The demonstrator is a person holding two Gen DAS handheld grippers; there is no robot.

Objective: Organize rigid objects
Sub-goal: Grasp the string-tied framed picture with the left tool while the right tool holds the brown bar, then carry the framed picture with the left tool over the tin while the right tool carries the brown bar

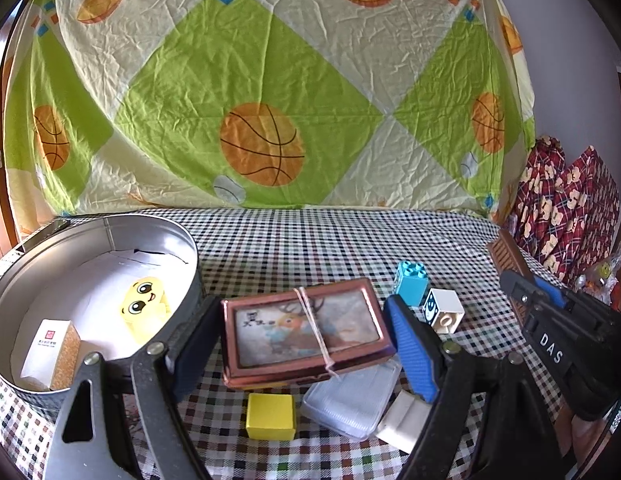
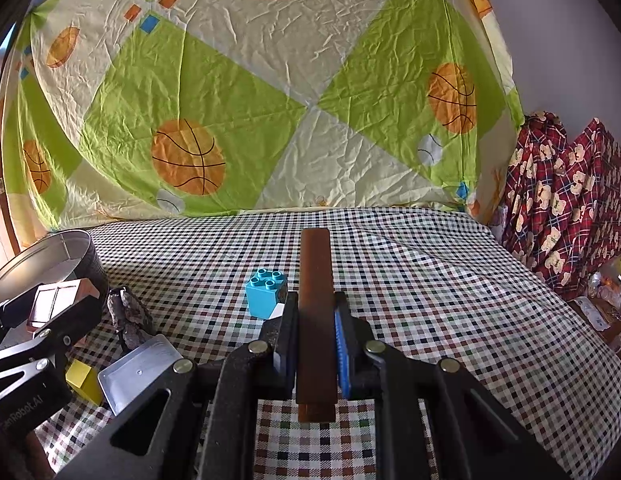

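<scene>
I am clamping a brown wooden slat (image 2: 315, 312) in my right hand-held gripper (image 2: 316, 332), its jaws pressed tight against both flat sides, so the slat is running up the middle of the right wrist frame above the checked worktop (image 2: 450, 300). Just left of it a turquoise block (image 2: 265, 294) is standing on the cloth. My left hand-held gripper (image 1: 298, 340) is standing wide, its two fingers flanking a copper-framed picture tin (image 1: 306, 336) bound with a rubber band; whether the pads are pressing on the tin I cannot tell. Below the tin, at the lower centre of the left wrist frame, a yellow cube (image 1: 270, 416), a clear plastic case (image 1: 350, 404) and a white eraser-like piece (image 1: 402, 420) are lying close together. A white block (image 1: 444, 310) is sitting right of the tin, touching the turquoise one. At the left a round metal tin (image 1: 190, 252) is holding a yellow toy face (image 1: 144, 300) and a small white box (image 1: 46, 352).
</scene>
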